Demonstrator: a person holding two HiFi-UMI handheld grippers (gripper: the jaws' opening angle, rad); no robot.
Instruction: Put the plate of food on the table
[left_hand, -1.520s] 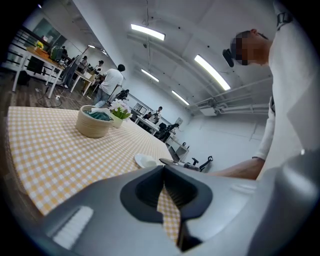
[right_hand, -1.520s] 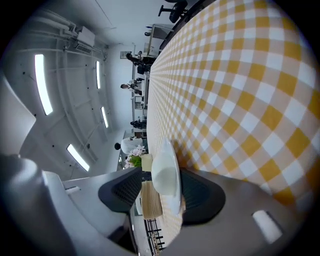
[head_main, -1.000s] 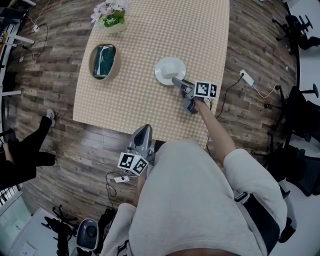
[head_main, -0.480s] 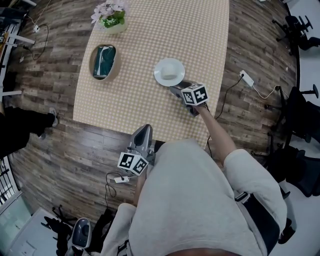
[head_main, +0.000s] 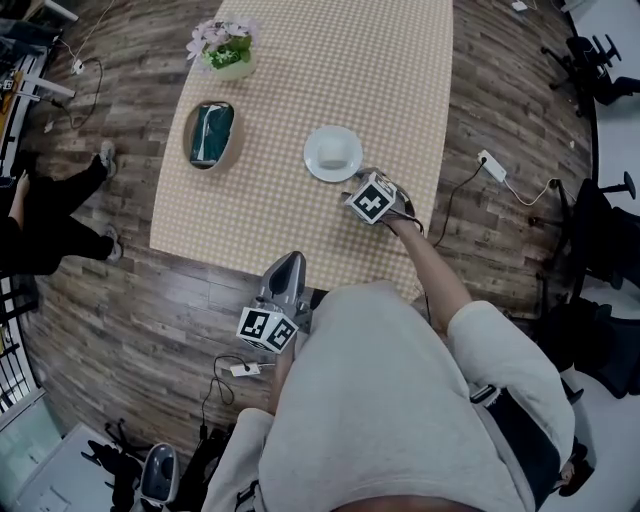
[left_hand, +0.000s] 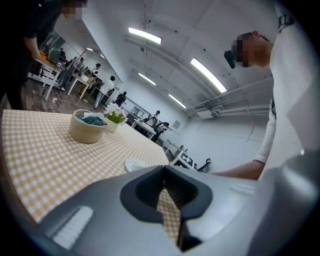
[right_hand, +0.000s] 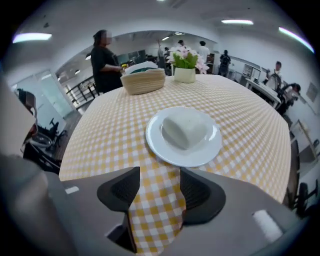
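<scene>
The white plate (head_main: 333, 153) with a pale block of food (right_hand: 186, 127) rests on the yellow checkered table (head_main: 280, 200), toward its right side. My right gripper (head_main: 355, 183) hovers just short of the plate's near rim, apart from it. In the right gripper view the plate (right_hand: 183, 137) lies beyond the jaws (right_hand: 157, 187), which are opening with only tablecloth between them. My left gripper (head_main: 284, 268) hangs at the table's near edge, away from the plate. In the left gripper view its jaws (left_hand: 164, 182) are shut with nothing in them.
A woven basket (head_main: 211, 134) holding a teal cloth sits on the table's left, with a pot of flowers (head_main: 226, 45) behind it. A person's legs (head_main: 50, 210) stand left of the table. A power strip (head_main: 492, 163) with its cable lies on the floor at right.
My right gripper has let go of the plate's rim and drawn back toward me, its jaws spreading. The plate stays on the table. The person at left has walked.
</scene>
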